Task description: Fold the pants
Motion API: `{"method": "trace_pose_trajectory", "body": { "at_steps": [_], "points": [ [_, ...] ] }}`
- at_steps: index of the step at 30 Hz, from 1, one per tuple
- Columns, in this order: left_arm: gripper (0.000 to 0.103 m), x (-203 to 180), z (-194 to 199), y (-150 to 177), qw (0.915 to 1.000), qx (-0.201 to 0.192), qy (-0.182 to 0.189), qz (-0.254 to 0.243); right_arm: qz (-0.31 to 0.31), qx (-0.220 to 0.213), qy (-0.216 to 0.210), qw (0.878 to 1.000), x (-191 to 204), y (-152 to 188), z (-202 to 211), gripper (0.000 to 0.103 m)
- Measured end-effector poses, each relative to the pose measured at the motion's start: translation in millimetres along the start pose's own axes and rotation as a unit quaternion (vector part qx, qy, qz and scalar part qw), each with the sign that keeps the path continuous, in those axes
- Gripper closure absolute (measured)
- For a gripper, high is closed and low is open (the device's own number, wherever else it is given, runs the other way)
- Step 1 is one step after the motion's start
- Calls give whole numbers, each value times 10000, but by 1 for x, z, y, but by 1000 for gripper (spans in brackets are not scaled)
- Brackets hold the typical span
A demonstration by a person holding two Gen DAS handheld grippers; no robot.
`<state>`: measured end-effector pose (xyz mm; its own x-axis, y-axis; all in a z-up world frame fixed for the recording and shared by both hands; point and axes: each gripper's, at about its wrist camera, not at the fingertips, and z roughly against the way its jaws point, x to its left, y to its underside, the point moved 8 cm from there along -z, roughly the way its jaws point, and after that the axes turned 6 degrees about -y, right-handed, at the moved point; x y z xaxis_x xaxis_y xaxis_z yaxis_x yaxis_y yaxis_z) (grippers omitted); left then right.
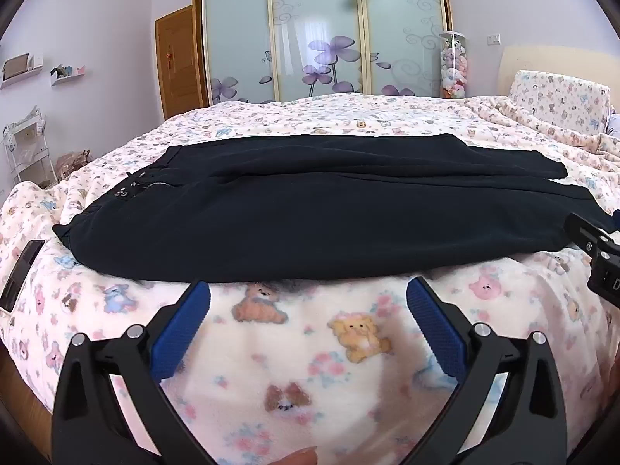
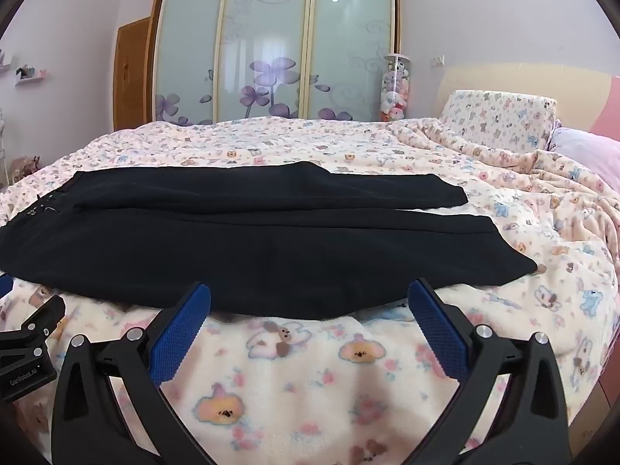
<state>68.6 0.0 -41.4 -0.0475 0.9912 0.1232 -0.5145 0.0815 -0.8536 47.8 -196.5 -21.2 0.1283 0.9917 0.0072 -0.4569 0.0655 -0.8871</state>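
Black pants [image 1: 310, 209] lie flat across the bed, waistband at the left, leg ends at the right; they also show in the right wrist view [image 2: 255, 240]. My left gripper [image 1: 308, 294] is open and empty, just short of the pants' near edge, toward the waist half. My right gripper [image 2: 310, 296] is open and empty, its fingertips at the near edge of the near leg. The right gripper's body shows at the right edge of the left wrist view [image 1: 596, 255]; the left gripper's body shows at the left edge of the right wrist view [image 2: 31, 348].
The bed has a fleece blanket with a bear print [image 1: 310, 368]. A pillow [image 2: 500, 120] and rumpled blanket lie at the right. A dark flat device [image 1: 21, 271] lies on the bed's left edge. Sliding wardrobe doors [image 1: 321, 31] stand beyond the bed.
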Motion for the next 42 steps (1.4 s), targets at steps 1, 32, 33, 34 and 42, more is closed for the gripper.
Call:
{"method": "trace_pose_trajectory", "body": {
  "at_steps": [1, 32, 33, 34, 42],
  "points": [
    [2, 0, 0, 0, 10000, 7, 3, 7, -10, -9, -12, 10000, 0, 0, 0, 1],
    [2, -1, -2, 8, 10000, 38, 2, 20, -15, 22, -15, 10000, -1, 1, -1, 1],
    [2, -1, -2, 8, 10000, 37, -3, 20, -15, 25, -13, 10000, -1, 1, -1, 1],
    [2, -1, -2, 8, 10000, 36, -7, 16, -17, 25, -12, 10000, -1, 1, -1, 1],
    [2, 4, -6, 11, 10000, 59, -17, 21, -14, 31, -19, 10000, 1, 1, -1, 1]
  ]
}}
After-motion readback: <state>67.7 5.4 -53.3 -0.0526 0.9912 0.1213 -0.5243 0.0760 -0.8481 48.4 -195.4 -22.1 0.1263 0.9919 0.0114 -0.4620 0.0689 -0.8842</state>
